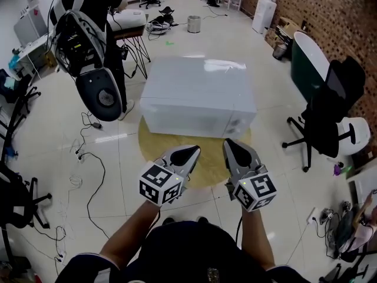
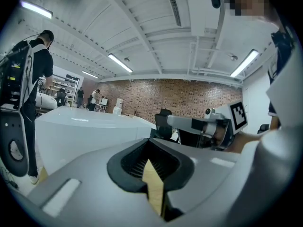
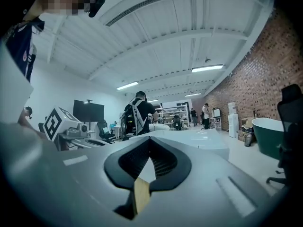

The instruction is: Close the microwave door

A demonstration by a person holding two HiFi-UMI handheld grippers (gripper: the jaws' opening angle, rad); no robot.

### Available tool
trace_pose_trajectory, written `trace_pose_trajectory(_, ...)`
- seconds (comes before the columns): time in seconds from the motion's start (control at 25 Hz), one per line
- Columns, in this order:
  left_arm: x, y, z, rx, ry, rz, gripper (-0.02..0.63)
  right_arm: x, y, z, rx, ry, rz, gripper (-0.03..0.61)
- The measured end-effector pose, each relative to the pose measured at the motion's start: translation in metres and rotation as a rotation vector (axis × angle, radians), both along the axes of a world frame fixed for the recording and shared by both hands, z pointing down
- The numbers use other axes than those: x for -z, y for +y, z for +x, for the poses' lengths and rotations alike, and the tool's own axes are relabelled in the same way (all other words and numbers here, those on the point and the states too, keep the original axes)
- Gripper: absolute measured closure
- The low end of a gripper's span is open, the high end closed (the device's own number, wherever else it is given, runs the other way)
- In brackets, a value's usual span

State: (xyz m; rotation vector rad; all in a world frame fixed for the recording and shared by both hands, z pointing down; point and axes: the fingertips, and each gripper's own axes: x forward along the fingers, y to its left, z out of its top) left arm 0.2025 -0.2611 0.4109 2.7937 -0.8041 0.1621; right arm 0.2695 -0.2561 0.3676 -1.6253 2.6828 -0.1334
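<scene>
I am judging the closing step as done. The white microwave [image 1: 197, 96] is sitting on the round wooden table [image 1: 207, 168] just ahead of me, and its front is looking flush with no gap showing. I am holding the left gripper [image 1: 189, 153] and the right gripper [image 1: 233, 146] side by side near that front, not touching it. The jaws of these 2 are pressing together on nothing. Next, I am thinking only a latch check is needed.

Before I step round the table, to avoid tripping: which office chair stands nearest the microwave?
The black chair right of the microwave in the head view, by the brick wall; none stands closer.
</scene>
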Motion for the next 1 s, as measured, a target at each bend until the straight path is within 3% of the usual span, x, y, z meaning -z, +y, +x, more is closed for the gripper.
trace_pose_trajectory(1.0, 0.0097, 0.0083, -0.0045, -0.011, 0.006, 0.032, 0.603, 0.0049, 0.0009, -0.0099, -0.014, 0.028, -0.01, 0.578)
